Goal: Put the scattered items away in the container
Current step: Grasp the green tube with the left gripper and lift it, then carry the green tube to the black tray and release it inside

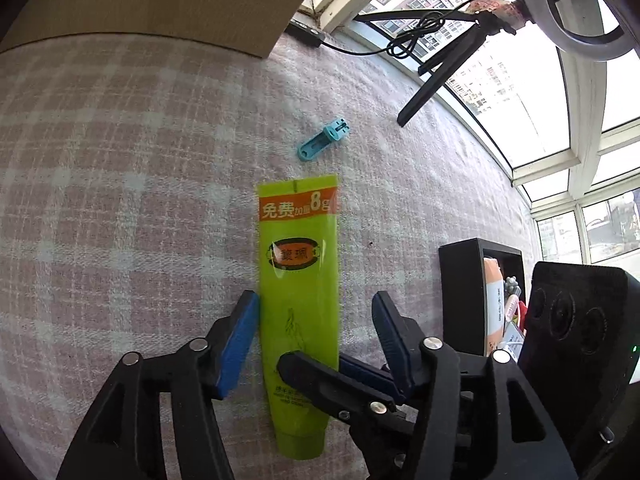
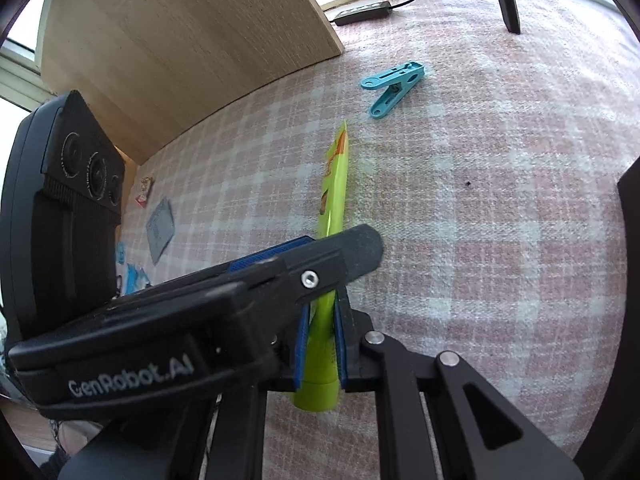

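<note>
Pink plaid cloth [image 1: 140, 160] is running bare and wide to the left; a wooden board [image 1: 160, 0] is bounding the far edge, windows the far right. Green tube [image 1: 298, 280], glossy and flat-crimped, is pointing its long axis near-to-far, cap nearest. Right gripper [image 2: 320, 344] is pinching it tight near the cap. Left gripper [image 1: 316, 312] is straddling it, spread wide. Teal clothespin [image 1: 322, 138] is lying just beyond the crimp. Black box [image 1: 464, 292], rigid and square, is sitting right, already holding items.
</note>
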Demonstrator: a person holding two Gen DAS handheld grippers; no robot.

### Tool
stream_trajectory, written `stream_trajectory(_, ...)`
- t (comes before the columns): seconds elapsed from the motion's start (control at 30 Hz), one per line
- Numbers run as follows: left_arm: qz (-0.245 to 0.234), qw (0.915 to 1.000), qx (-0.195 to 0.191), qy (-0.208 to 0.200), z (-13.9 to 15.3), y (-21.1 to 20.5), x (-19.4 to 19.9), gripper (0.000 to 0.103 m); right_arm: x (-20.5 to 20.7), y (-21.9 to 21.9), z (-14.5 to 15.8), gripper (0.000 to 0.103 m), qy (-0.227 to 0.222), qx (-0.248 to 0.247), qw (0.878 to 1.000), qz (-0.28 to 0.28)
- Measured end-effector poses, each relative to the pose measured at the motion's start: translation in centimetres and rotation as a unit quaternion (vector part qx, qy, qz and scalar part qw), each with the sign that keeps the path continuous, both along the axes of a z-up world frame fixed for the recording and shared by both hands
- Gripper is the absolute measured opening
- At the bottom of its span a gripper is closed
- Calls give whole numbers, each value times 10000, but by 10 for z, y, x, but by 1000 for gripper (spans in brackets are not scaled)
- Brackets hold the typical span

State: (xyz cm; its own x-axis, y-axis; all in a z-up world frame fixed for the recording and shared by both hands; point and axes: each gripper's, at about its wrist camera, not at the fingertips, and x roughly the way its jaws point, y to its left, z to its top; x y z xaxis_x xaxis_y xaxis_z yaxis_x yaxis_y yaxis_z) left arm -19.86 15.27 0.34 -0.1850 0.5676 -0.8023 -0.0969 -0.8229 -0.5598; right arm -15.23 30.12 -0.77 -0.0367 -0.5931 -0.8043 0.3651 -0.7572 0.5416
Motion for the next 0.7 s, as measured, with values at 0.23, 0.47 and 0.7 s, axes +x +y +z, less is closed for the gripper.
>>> stream_trajectory(0.23,123,9998,-152,-86,-3,2,-1,34,5,-8,1,11,136,164,9997,-82)
stream_trajectory(0.47,-15,9997,-236,34,9,20,10,33,10,7,20,11,324,247,9991,-137)
stream_trajectory(0.7,-304,9991,-69,277,45,57,11,33,4,65,68,11,611,203,9970,-422)
